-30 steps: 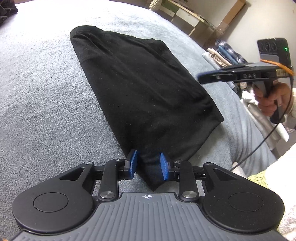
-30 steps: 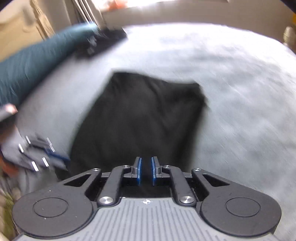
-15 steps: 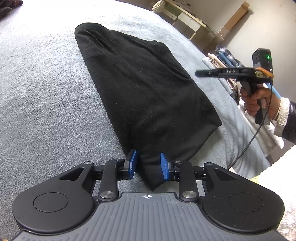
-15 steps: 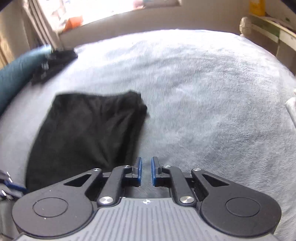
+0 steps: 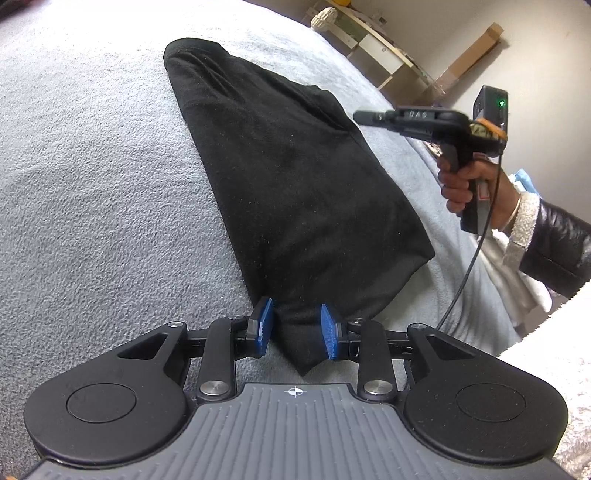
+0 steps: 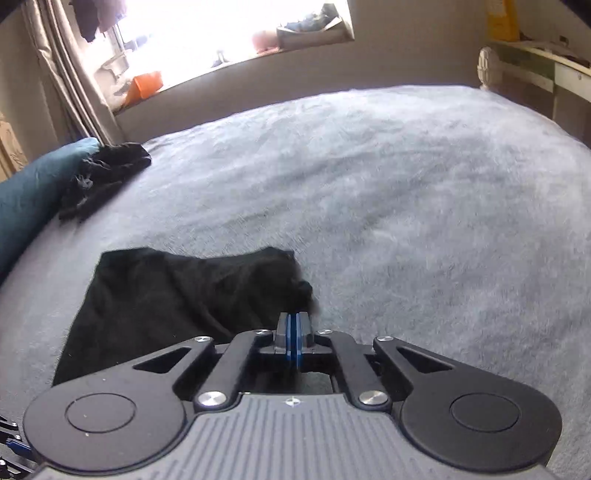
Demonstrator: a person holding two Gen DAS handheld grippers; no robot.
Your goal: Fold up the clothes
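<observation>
A grey fleece-covered bed (image 6: 406, 177) fills the room ahead of both grippers, running back to a beige wall under a bright window (image 6: 221, 33) with a curtain (image 6: 70, 74) to its left. A teal pillow (image 6: 33, 188) lies far off to the right gripper's left, with a crumpled dark heap (image 6: 103, 177) against it. A pale shelf unit (image 5: 373, 48) stands beyond the bed's far edge, ahead and right of the left gripper.

The folded black garment (image 5: 295, 177) lies flat on the bed, stretching forward from the left gripper (image 5: 297, 330). Its near corner sits between the blue pads (image 5: 264, 325), which press lightly on the cloth (a loose pinch, partly parted). That gripper tilts downward toward the bed.

The right gripper (image 6: 294, 334), held by a hand (image 5: 469, 184) in a dark sleeve (image 5: 554, 247), hovers just above the garment's far right edge, also angled down. Its pads are clenched together with nothing between them; the cloth's corner lies just ahead.
</observation>
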